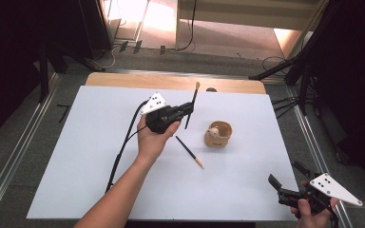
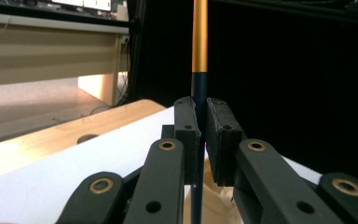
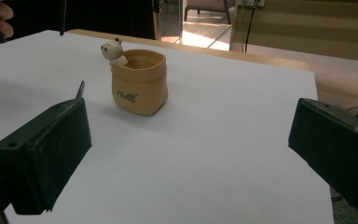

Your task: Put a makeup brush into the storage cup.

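- White board [image 1: 90,156] covers a wooden table [image 1: 123,80]; dark stands and a lit floor lie behind.
- Left gripper [image 1: 188,109] is raised above the board's middle, jaws clamped on a dark brush [image 1: 192,105]. The brush stands near upright, tan end at top.
- In the left gripper view the brush handle [image 2: 199,93] runs between the two pads [image 2: 187,128], pinched on both sides.
- A second brush [image 1: 189,152] lies flat on the board, just in front of the left hand [image 1: 153,140].
- A tan pot [image 1: 218,134] with a small bear figure [image 3: 112,51] on its rim stands right of both brushes, apart from them.
- Right gripper [image 1: 285,183] sits at the board's near right corner, jaws spread wide, holding nothing.
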